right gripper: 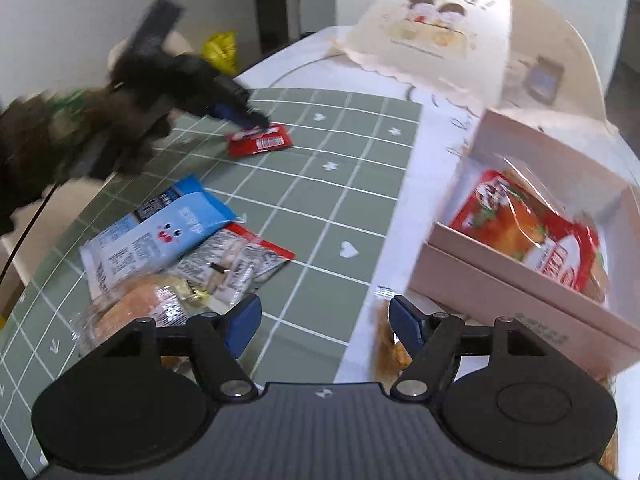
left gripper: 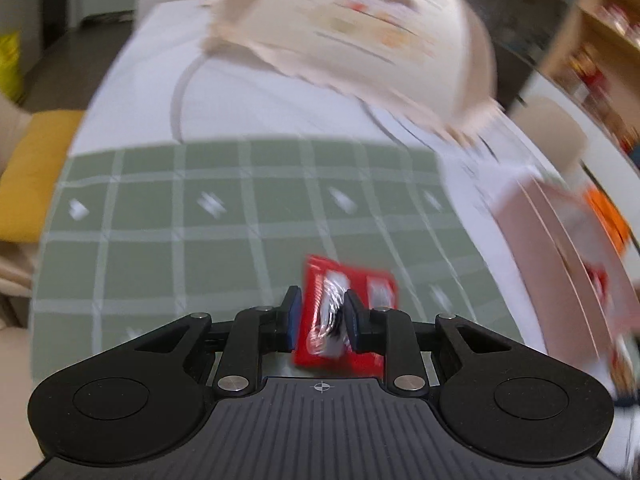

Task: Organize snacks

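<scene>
Left gripper (left gripper: 320, 316) pinches red snack packet (left gripper: 344, 312); right gripper (right gripper: 324, 326) gapes.

Black left gripper (left gripper: 319, 318), right gripper (right gripper: 325, 322): blue pads, silver screws, ribbed grey housing.

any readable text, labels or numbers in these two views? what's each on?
None can be quoted with certainty.
Cream bag: large characters above a cartoon, too blurred.
Pink box: small print on its front wall, too small.
Red-orange packet in the box: white brand lettering, blurred.
Small red packet: barcode, digits unreadable.
Blue packet: fine print, unreadable.
</scene>
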Motion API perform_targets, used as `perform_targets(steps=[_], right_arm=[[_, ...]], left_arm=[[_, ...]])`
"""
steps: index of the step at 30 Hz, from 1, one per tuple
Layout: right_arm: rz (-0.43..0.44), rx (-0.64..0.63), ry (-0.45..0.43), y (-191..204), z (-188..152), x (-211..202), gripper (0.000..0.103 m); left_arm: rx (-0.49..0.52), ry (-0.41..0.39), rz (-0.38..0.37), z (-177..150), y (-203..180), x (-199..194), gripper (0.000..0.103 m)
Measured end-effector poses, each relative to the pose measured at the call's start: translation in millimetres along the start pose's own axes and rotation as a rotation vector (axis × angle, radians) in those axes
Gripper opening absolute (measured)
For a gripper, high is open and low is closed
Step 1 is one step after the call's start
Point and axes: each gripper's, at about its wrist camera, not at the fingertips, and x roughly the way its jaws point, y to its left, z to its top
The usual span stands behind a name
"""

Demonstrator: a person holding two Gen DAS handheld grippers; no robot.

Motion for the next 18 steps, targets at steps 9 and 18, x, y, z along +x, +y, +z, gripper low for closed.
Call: perform_targets(steps=[9, 18], right_arm=[[0.015, 0.042, -0.068, 17.0, 29.6, 28.5, 0.071], [0.006, -0.045, -0.089, 41.6, 83.2, 112.3, 0.073]], left_arm=[[-0.069, 0.017, -0.095, -58.3, -38.4, -58.5, 0.026], [-0.147, -0.035, 0.010, -97.6, -33.2, -138.2, 0.026]])
